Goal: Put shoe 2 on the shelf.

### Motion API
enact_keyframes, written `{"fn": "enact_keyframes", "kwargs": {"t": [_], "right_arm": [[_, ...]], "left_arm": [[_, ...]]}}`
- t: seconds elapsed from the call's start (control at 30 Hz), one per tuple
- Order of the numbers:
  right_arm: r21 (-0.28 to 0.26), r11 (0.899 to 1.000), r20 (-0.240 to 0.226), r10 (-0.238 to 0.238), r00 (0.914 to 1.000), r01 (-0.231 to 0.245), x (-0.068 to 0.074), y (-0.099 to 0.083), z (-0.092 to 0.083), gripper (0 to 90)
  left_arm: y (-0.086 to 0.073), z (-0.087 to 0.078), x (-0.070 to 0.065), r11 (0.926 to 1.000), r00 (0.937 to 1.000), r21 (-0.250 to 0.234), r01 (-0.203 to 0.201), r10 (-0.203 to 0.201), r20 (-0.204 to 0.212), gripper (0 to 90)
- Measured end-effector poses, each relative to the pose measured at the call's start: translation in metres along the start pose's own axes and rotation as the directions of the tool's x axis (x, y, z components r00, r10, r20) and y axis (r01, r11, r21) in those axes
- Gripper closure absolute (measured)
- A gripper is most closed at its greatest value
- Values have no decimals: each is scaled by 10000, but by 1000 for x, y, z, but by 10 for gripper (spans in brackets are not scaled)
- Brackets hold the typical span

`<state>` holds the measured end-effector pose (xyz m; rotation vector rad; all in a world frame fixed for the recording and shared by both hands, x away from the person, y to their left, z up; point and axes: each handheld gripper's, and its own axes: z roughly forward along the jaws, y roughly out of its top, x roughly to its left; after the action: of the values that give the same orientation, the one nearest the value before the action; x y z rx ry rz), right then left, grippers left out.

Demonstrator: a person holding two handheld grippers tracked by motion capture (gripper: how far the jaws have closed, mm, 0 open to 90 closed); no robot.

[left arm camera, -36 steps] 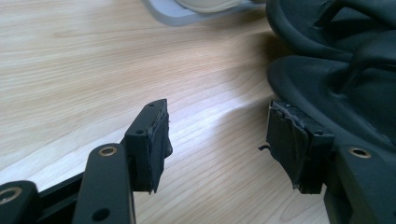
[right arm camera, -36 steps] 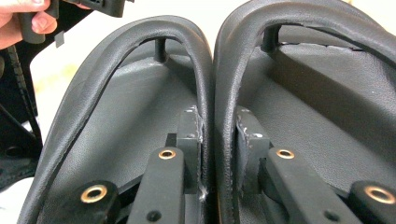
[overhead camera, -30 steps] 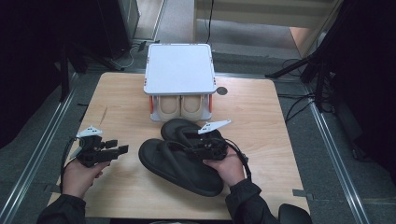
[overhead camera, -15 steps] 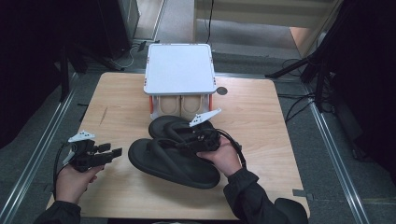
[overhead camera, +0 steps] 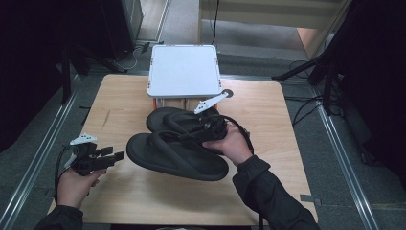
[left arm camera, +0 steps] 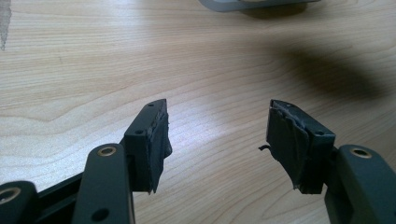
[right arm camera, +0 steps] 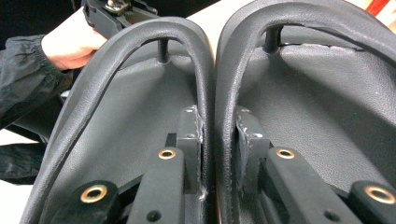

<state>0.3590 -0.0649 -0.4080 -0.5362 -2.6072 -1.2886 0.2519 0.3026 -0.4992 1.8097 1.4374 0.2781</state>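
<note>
left gripper (overhead camera: 107,156) idle at the near table (overhead camera: 268,120) edge, jaws apart, empty; right gripper (right arm camera: 217,135) clamps both flip-flops (overhead camera: 177,143) by adjoining straps, lifted mid-table before the white box (overhead camera: 184,72); risk: one strap slipping, dropping a sandal

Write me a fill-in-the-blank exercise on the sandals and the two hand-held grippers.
1. The right hand-held gripper pinches the straps of ____ black sandals together.
2. The left hand-held gripper has its jaws ____ with nothing between them.
3. Behind the sandals stands a box with a ____ lid.
4. The table top is made of ____.

Missing words: two; open; white; wood
</note>
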Motion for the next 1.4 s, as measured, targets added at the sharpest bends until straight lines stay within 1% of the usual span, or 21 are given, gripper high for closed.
{"fn": "enact_keyframes", "kwargs": {"t": [0.03,0.07,0.1,0.13,0.17,0.27,0.33,0.37,0.5,0.57,0.73,1.0,1.03,1.13,1.17,1.2,1.23,1.27,1.3,1.37,1.4], "right_arm": [[0,10000,0,0,10000,0,0,0,0,759],[-12,9999,-81,-140,9999,140,2,8,-3,759],[-12,9999,-81,-140,9999,140,2,8,-3,759],[-70,9996,-147,-273,9995,272,4,15,-7,758],[-70,9996,-147,-273,9995,272,4,15,-7,758],[-177,9991,-263,-377,9989,373,8,26,-13,759],[-160,9991,-284,-406,9988,402,8,29,-14,759],[-150,9989,-275,-454,9986,450,10,34,-16,759],[-145,9986,-241,-514,9984,510,12,41,-20,758],[-162,9982,-89,-579,9983,578,13,48,-25,758],[-256,9979,86,-594,9982,596,12,58,-33,758],[-518,9980,564,-341,9978,371,0,70,-43,759],[-534,9981,656,-271,9975,306,-5,73,-44,759],[-568,9981,903,-176,9958,228,-12,76,-44,759],[-568,9981,903,-176,9958,228,-12,76,-44,759],[-586,9982,1095,-26,9940,91,-17,79,-43,759],[-586,9982,1095,-26,9940,91,-17,79,-43,759],[-591,9982,1379,27,9904,55,-22,82,-42,759],[-591,9982,1379,27,9904,55,-22,82,-42,759],[-680,9976,1654,218,9860,-107,-28,84,-39,759],[-732,9969,1964,429,9796,-289,-34,88,-37,760]], "left_arm": [[0,0,0,10000,10000,0,0,0,0,395],[0,0,0,10000,10000,19,-26,26,13,395],[0,0,0,10000,10000,21,-13,13,28,395],[0,0,0,10000,10000,16,3,-3,42,394],[0,1,0,10000,10000,-2,21,-21,37,394],[0,1,0,10000,10000,24,2,-2,57,394],[0,1,-1,10000,10000,50,-24,24,42,394],[0,1,-1,10000,10000,51,-23,23,44,394],[0,1,0,10000,10000,34,-6,6,52,394],[0,1,1,10000,10000,48,-44,43,21,394],[0,2,0,10000,10000,48,-13,13,34,394],[1,2,0,10000,10000,82,-41,40,51,395],[0,3,0,10000,10000,78,-29,28,63,395],[1,3,-1,9999,9999,76,-93,93,65,395],[1,3,-1,9999,9999,85,-77,76,84,395],[1,4,-2,9999,9999,142,-99,98,110,395],[1,4,-2,9999,9999,142,-99,98,110,394],[1,4,-2,9999,9999,123,-87,86,104,394],[1,4,-2,9999,9999,123,-87,86,104,394],[1,4,-2,9999,9999,132,-95,94,118,394],[1,4,-2,9998,9999,140,-104,103,130,394]]}}
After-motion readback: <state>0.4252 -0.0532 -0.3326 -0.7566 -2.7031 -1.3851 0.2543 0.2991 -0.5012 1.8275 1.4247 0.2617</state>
